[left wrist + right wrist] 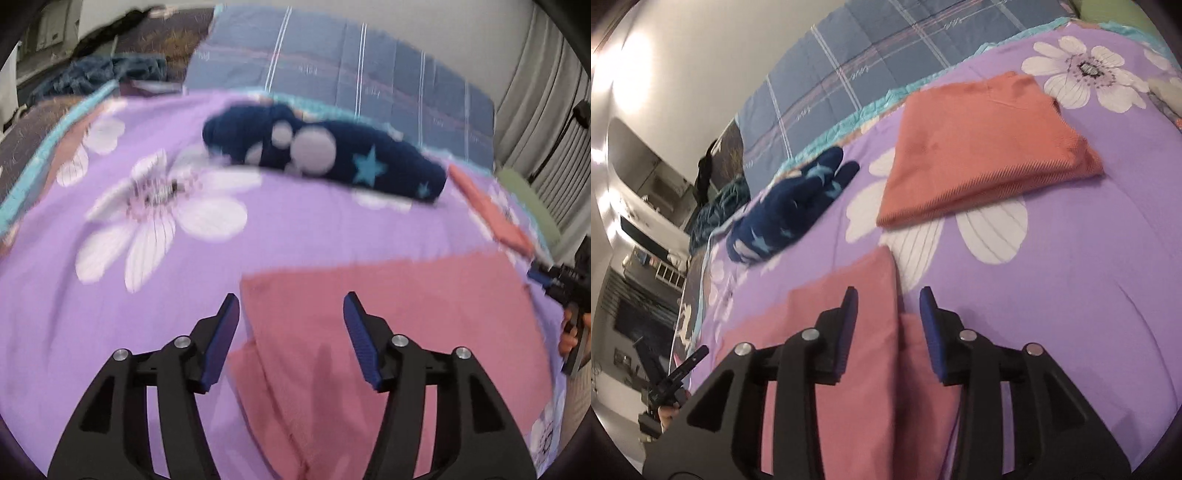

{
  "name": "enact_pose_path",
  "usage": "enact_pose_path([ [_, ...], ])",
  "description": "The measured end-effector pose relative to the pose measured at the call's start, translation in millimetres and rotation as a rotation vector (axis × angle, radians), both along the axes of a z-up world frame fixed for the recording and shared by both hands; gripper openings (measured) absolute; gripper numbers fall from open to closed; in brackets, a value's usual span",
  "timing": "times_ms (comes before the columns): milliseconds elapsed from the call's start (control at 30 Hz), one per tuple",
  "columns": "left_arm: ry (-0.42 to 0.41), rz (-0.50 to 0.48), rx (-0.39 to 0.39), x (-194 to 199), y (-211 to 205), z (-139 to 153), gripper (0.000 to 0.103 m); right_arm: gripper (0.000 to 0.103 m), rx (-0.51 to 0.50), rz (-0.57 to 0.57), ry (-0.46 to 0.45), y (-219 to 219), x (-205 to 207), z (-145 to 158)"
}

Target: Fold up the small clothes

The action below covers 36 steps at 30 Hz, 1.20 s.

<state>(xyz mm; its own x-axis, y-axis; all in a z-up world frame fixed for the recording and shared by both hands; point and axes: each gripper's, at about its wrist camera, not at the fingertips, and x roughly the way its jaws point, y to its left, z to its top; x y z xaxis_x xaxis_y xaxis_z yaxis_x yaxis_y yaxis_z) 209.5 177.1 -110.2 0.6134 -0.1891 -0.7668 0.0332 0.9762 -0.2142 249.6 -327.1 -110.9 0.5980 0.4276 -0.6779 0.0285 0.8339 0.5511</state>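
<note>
A pink garment (pixel 388 332) is seen spread flat on the purple flowered bedspread (pixel 295 221), with one straight far edge and a folded layer underneath showing at its near left side. In the right wrist view the same pink garment (pixel 849 332) appears as two layers separated by a long crease running toward the camera. Its fabric looks smooth and plain.

The left wrist view is blurred, so the weave and the seams cannot be made out. The garment's near part is cut off by the lower frame edge in both views and is partly covered by the tool bodies. Whether it is a shirt or trousers cannot be told.

The left tool (pixel 291 325) is held released, its blue-padded jaws wide apart, above the garment's left edge; whether the pads touch the cloth cannot be told. The right tool (pixel 888 321) is likewise released, its jaws apart, astride the crease near the garment's far corner. Nothing is gripped by either one.

Farther out, a folded orange-red garment (pixel 979 155) is seen lying on the bedspread, well apart from the pink one. A dark blue garment with pale stars (pixel 790 210) lies crumpled near the bedspread's far edge. Beyond it a blue checked quilt (pixel 351 74) is visible.
</note>
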Motion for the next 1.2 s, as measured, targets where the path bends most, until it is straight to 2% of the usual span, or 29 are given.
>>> enact_pose_path([
  [100, 0.036, -0.001, 0.006, 5, -1, -11, 0.059, 0.036, -0.015, 0.04, -0.014, 10, 6, 3],
  [167, 0.05, -0.002, 0.001, 11, -2, -15, 0.059, 0.043, -0.054, 0.076, -0.011, 21, 15, 3],
  [300, 0.06, 0.013, 0.0, 23, -2, -24, 0.057, 0.044, -0.109, 0.102, 0.046, 36, 38, -11],
  [333, 0.052, 0.011, -0.005, 24, -2, -23, 0.05, 0.028, -0.114, 0.107, 0.058, 39, 43, -16],
  [367, 0.045, -0.004, -0.024, 25, -3, -22, 0.022, 0.003, -0.114, 0.113, 0.058, 41, 43, -18],
  [400, 0.039, -0.013, -0.042, 25, -3, -19, 0.002, 0.002, -0.105, 0.115, 0.052, 42, 42, -18],
  [467, -0.016, -0.015, -0.03, 16, -8, -4, 0.002, 0.002, -0.08, 0.1, -0.027, 39, 28, -2],
  [567, -0.113, -0.047, 0.004, -1, -18, 23, 0.002, 0.002, -0.098, 0.059, -0.107, 25, 4, 23],
  [667, -0.126, -0.045, 0.05, 3, -24, 29, 0.003, 0.004, -0.14, 0.012, -0.107, 10, -3, 27],
  [700, -0.113, -0.044, 0.065, 7, -25, 25, 0.005, 0.006, -0.154, 0.01, -0.093, 8, -1, 24],
  [733, -0.091, -0.037, 0.096, 11, -26, 19, 0.009, 0.019, -0.174, -0.003, -0.05, 5, 0, 17],
  [767, -0.068, -0.013, 0.145, 13, -26, 12, 0.024, 0.036, -0.168, -0.011, -0.022, 3, 0, 14],
  [800, -0.044, 0.03, 0.206, 12, -25, 4, 0.027, 0.038, -0.137, -0.014, 0.001, 0, -7, 11],
  [867, -0.043, 0.037, 0.194, -5, -19, -1, 0.028, 0.041, -0.096, 0.029, -0.029, 0, -29, 14],
  [933, -0.061, 0.038, 0.192, -25, -16, 2, 0.033, 0.045, -0.131, 0.068, -0.068, 0, -60, 19],
  [1000, -0.088, 0.051, 0.225, -52, -17, 9, 0.036, 0.045, -0.159, 0.108, -0.077, -4, -93, 15],
  [1100, -0.117, -0.017, 0.21, -85, -39, 26, 0.036, 0.045, -0.128, 0.134, -0.022, -14, -136, -3],
  [1200, -0.153, -0.18, 0.196, -111, -94, 39, 0.036, 0.038, -0.083, 0.118, -0.008, -23, -172, -11],
])
